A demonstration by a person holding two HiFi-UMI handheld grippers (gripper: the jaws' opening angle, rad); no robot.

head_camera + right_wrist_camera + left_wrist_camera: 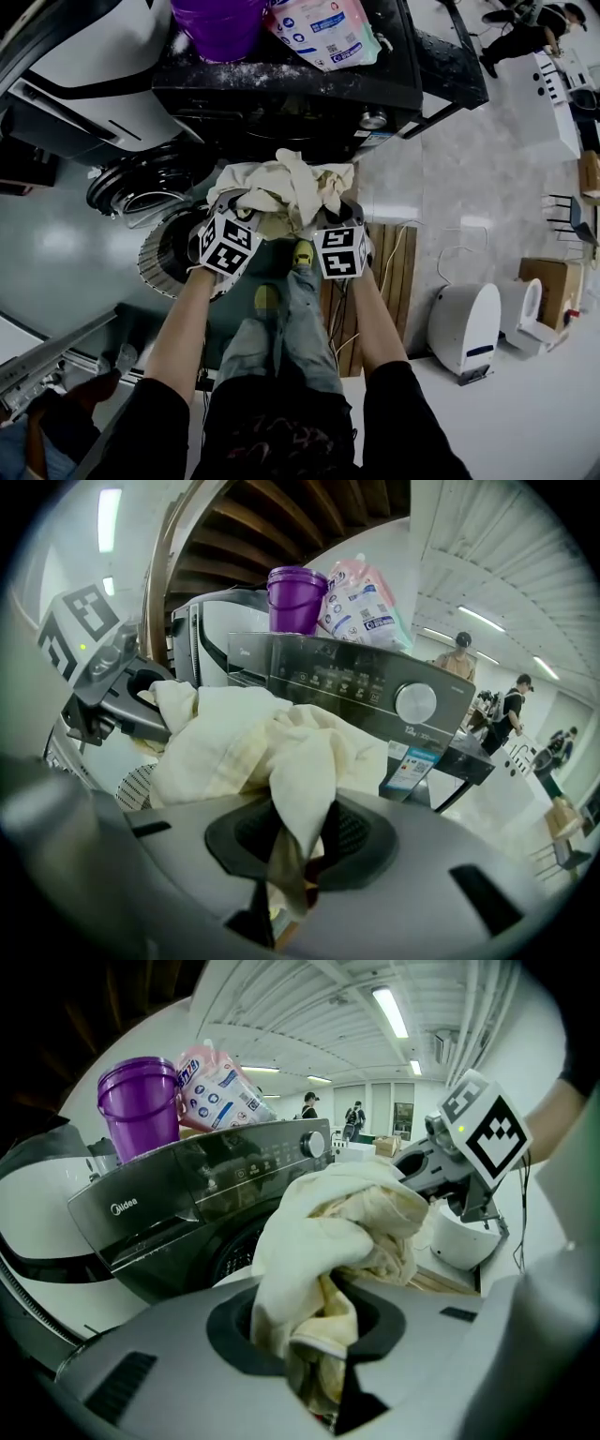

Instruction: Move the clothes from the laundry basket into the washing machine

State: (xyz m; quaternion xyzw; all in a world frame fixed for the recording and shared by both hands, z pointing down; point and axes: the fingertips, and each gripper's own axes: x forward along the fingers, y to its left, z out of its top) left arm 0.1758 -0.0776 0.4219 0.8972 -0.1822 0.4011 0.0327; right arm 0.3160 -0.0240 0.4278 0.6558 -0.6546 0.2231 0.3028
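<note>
Holding one bunched cream garment [281, 187] aloft between both grippers, directly in front of the dark front-loading washing machine [281, 89]. Forearms bare, stretched forward and roughly parallel, black sleeves covering the upper arms. Left gripper [236, 214] tilted downward, jaws clenched on a fold at the garment's left side, marker cube turned toward the head camera. Right gripper [339, 223] pitched down likewise, jaws pinching a hanging fold at the right side. Grippers side by side at matching height, near but apart, cloth bridging the gap. Slotted laundry basket [169, 251] showing just below the left gripper in the head view. Purple bucket [220, 23] and detergent pouch [323, 33] resting on top of the machine.
</note>
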